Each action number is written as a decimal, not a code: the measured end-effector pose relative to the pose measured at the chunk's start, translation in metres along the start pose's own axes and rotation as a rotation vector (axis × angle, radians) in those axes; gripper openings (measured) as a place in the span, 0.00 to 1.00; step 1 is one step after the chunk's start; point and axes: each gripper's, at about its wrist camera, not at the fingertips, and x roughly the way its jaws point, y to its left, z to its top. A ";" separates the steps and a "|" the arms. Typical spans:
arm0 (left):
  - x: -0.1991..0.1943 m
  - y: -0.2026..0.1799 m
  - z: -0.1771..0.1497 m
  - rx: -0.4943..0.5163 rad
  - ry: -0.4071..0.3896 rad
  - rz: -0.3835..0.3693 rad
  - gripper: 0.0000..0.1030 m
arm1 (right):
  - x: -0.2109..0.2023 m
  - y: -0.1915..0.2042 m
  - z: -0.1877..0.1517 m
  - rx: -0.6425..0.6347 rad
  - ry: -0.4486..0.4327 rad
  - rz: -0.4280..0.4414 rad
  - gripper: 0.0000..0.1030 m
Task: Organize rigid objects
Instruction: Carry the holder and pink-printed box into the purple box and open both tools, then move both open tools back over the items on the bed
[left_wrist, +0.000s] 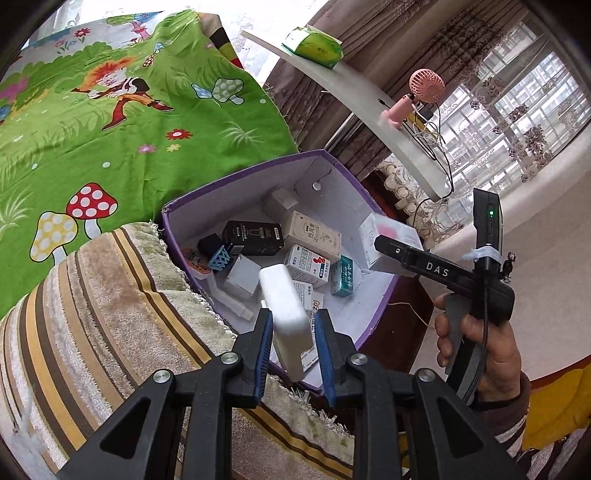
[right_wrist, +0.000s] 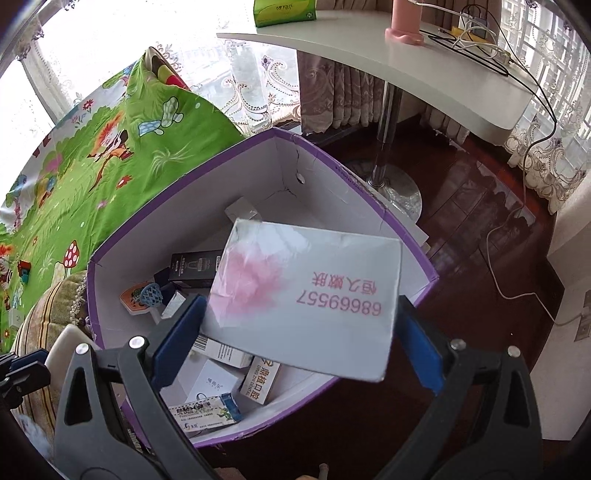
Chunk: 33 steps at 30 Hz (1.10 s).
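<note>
Purple-rimmed cardboard box (right_wrist: 391, 218) holding assorted small cartons. Left gripper (left_wrist: 293, 325) clamps a slim white box (left_wrist: 286, 306) above it; right gripper (right_wrist: 299, 325) grips a white pink-printed box (right_wrist: 314, 295) over the opening.

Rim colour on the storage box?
Purple rim, white inside; clearest in the right wrist view.

- Daylight floods in through the lace-curtained windows (left_wrist: 517, 122), blown out white at twelve o'clock.
- The slim white box (left_wrist: 286, 314) smears with motion blur.
- Fisheye bending, with dark corners all round.
</note>
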 end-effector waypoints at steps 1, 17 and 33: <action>0.000 0.001 0.000 -0.005 0.001 0.000 0.26 | 0.001 0.000 0.001 -0.001 0.001 -0.004 0.97; -0.016 0.018 0.001 -0.064 -0.056 0.024 0.37 | -0.003 0.013 0.001 -0.024 -0.007 0.033 0.97; -0.096 0.116 -0.010 -0.217 -0.231 0.223 0.37 | -0.004 0.092 -0.001 -0.186 0.013 0.111 0.97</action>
